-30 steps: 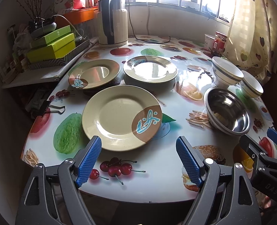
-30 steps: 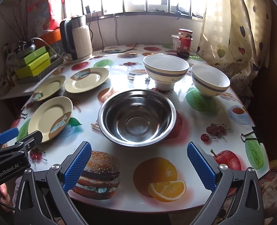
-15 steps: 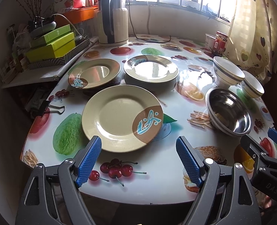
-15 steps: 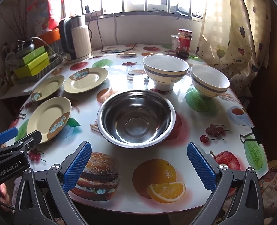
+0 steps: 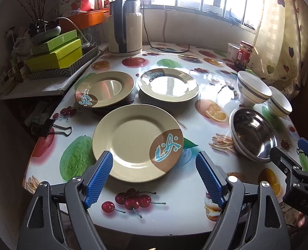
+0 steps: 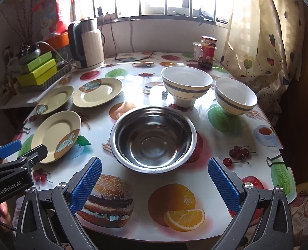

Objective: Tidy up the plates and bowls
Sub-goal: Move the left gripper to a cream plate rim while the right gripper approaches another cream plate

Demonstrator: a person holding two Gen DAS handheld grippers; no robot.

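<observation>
Left claw [image 5: 154,175] was spread wide and held nothing; it hung above the near edge of the worktop [image 5: 174,204], and its left pad [image 5: 99,175] overlapped the near rim of the nearest plate [image 5: 133,139] in view; contact could not be judged. Right claw [image 6: 154,183] was also wide and held nothing, poised just short of the steel bowl [image 6: 153,139], which sat between its two fingers in view.

Landmark: steel bowl, upright on the worktop.
- Nearest plate lay flat to the left of the steel bowl, apart from it, brown patch with blue mark turned toward the bowl.
- Second plate [image 5: 105,91] lay left of and beyond the steel bowl, farthest to the left, near the worktop's left edge.
- Third plate [image 5: 168,85] lay beyond and left of the steel bowl, just beside the second plate. None of the three was stacked.
- Larger striped bowl [image 6: 187,83] stood upright just behind the steel bowl, slightly right.
- Smaller striped bowl [image 6: 235,95] stood upright behind and right of the steel bowl, beside the larger one; touching or not could not be told.
- Kettle [image 6: 87,43] stood far behind and left of the steel bowl, by the window wall.
- Jar [image 6: 207,52] with red label stood far behind the steel bowl, past the striped bowls.
- Green boxes [image 5: 56,52] were stacked off the worktop, well left of the steel bowl.
</observation>
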